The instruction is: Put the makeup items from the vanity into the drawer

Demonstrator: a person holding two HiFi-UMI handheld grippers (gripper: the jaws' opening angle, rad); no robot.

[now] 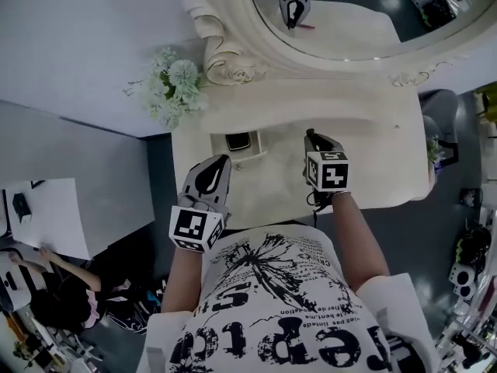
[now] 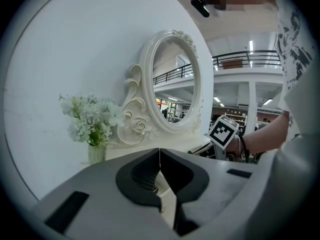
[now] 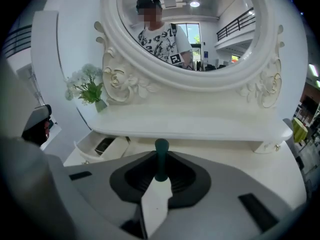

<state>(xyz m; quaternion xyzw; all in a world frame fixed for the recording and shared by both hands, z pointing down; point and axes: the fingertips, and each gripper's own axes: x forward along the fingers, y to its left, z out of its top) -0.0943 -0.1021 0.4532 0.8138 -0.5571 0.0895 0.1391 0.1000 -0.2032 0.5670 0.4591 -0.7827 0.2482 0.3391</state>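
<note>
My right gripper (image 3: 160, 176) is shut on a slim dark teal makeup stick (image 3: 161, 156), which stands up between the pads with its rounded end outward. In the head view the right gripper (image 1: 311, 138) hovers over the cream vanity top (image 1: 373, 162), right of the small open drawer (image 1: 239, 155). A dark flat item (image 1: 238, 141) lies inside the drawer (image 3: 92, 146). My left gripper (image 1: 220, 163) is just below the drawer at the vanity's front edge. Its jaws meet in the left gripper view (image 2: 160, 169) with nothing between them.
An oval mirror (image 3: 190, 29) in an ornate cream frame stands at the back above a raised shelf (image 3: 200, 124). A vase of pale flowers (image 1: 172, 84) sits at the shelf's left end. A white wall runs to the left, and dark floor surrounds the vanity.
</note>
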